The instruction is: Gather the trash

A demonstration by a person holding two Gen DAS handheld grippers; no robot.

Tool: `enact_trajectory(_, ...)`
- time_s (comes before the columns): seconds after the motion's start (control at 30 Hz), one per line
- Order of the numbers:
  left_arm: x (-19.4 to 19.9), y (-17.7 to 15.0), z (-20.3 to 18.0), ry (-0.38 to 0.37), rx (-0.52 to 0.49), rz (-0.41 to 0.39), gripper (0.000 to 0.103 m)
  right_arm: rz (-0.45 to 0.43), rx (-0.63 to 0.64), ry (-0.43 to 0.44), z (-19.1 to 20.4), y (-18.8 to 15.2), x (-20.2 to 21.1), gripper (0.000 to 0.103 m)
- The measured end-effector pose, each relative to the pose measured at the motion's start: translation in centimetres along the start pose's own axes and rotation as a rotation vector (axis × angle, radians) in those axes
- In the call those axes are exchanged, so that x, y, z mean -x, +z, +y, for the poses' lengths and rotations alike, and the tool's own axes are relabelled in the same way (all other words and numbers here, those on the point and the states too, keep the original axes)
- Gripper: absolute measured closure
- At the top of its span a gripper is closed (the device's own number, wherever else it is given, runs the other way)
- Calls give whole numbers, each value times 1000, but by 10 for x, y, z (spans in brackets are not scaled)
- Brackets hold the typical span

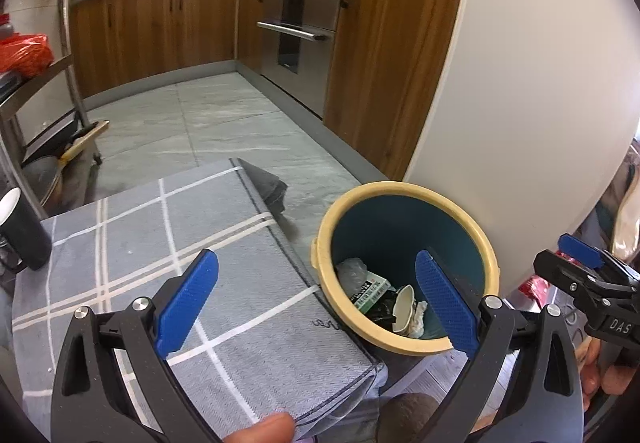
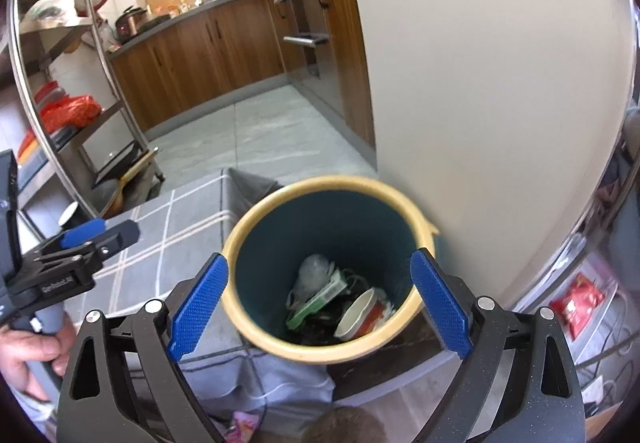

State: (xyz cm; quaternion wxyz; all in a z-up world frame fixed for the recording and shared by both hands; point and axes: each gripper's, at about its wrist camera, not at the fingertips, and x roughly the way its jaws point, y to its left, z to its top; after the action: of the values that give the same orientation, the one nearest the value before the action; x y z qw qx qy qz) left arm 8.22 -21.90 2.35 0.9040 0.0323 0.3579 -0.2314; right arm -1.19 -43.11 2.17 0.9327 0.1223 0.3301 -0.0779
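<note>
Both pairs of jaws stand wide apart with nothing between the blue pads; the left gripper point(image 1: 316, 295) hangs over the near corner of a grey checked cloth point(image 1: 168, 243), its right pad over the bin's mouth, and the right gripper point(image 2: 320, 299) frames the trash bin point(image 2: 256, 339) squarely from above; the bin, teal inside with a pale yellow rim, stands just beside the cloth's edge and close to a cream wall panel point(image 2: 500, 103); trash lies at its bottom: a crumpled clear wrapper point(image 2: 314, 271), a green-and-white packet point(image 2: 320, 301) and a white paper cup point(image 2: 358, 313) tipped on its side, all touching in one heap; a black mug point(image 1: 22, 231) stands at the cloth's far left; beyond, grey floor tiles point(image 1: 224, 123) run to wooden cabinets point(image 1: 160, 27) and a steel oven point(image 1: 304, 23).
</note>
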Motion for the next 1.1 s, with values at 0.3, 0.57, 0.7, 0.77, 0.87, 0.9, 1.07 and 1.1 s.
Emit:
enact_trajectory(0.3, 10, -11, -13, 27, -21, -15, 6, -20, 3, -10, -3, -4, 10, 10)
enact_trajectory(0.57, 18, -21, -27, -2, -60, -28, 6, -28, 6, -7, -3, -7, 22, 9)
enact_trajectory(0.7, 19, -21, -28, -6, -61, -32, 6, -27, 7, -4, -3, -8, 23, 9)
enact_trajectory(0.77, 19, -22, -27, -10, -60, -26, 6, -25, 5, 0, -3, -9, 22, 9)
enact_trajectory(0.87, 17, -22, -27, -7, -64, -20, 6, -22, 5, 2, -3, -8, 22, 9)
enact_trajectory(0.9, 17, -22, -27, -7, -63, -19, 6, -22, 6, 3, -3, -7, 21, 9)
enact_trajectory(1.07, 17, -21, -27, -13, -61, -17, 6, -17, 7, 9, -3, -6, 20, 9)
enact_trajectory(1.1, 17, -21, -27, -16, -61, -14, 6, -16, 6, 10, -3, -6, 20, 9)
